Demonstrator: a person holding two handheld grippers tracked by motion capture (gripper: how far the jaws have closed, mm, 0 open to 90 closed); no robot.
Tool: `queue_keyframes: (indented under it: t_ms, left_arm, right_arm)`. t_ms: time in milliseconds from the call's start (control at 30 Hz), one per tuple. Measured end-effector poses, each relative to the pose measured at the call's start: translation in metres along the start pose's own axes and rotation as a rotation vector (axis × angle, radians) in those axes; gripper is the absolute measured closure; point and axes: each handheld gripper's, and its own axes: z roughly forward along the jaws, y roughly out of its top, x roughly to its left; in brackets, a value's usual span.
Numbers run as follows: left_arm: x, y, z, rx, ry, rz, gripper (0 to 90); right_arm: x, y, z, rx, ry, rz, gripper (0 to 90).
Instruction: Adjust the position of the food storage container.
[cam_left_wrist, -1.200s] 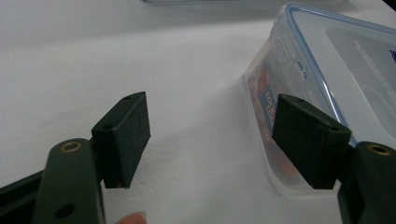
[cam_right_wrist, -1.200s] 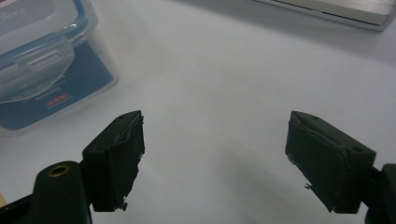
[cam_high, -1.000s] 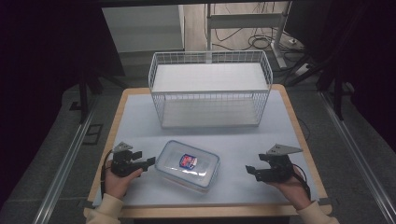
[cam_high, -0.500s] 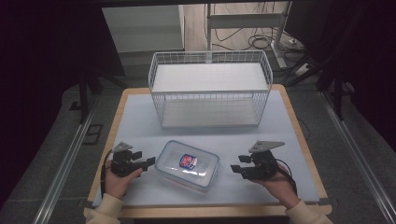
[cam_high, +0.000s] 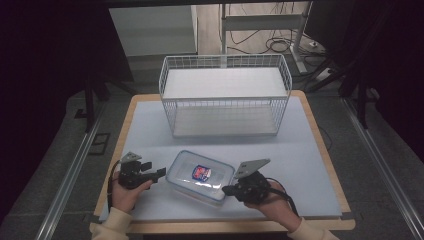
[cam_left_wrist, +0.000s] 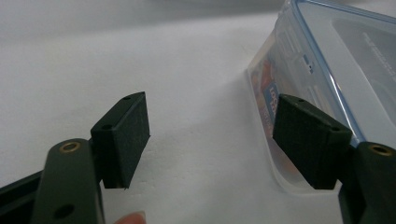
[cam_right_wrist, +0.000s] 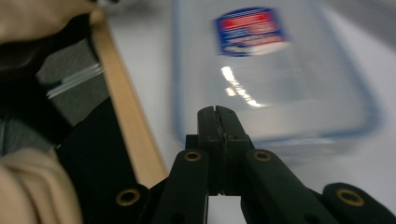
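Container (cam_high: 200, 176), clear plastic with a blue-rimmed lid, lies on the near half of the table between my two tools. My right gripper (cam_high: 228, 190) has its jaws pressed together with nothing between them, tips at the container's near right corner. My left gripper (cam_high: 159, 173) stands spread just beside the container's left end, one pad (cam_left_wrist: 312, 140) close against its wall. Past the container, bare mat (cam_high: 305, 155) runs to the wire basket (cam_high: 225, 95) at the far edge. To my right, mat stays free up to the wooden edge (cam_high: 327, 160).
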Motion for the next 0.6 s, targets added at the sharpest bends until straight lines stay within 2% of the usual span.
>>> queue_keyframes:
  t_ms: [133, 167, 433, 600]
  left_arm:
    - [0.001, 0.000, 0.000, 0.000, 0.000, 0.000, 27.0]
    - [0.001, 0.000, 0.000, -0.001, -0.001, 0.000, 27.0]
    - [0.001, 0.000, 0.000, 0.000, -0.002, -0.001, 27.0]
    - [0.001, 0.000, 0.001, 0.004, -0.003, 0.002, 27.0]
  right_arm:
    - [0.023, 0.004, 0.017, 0.061, 0.046, -0.069, 90.0]
    - [0.026, 0.004, 0.019, 0.069, 0.044, -0.079, 90.0]
    - [0.038, 0.000, 0.034, 0.122, 0.064, -0.114, 90.0]
    - [0.040, -0.006, 0.045, 0.159, 0.028, -0.138, 90.0]
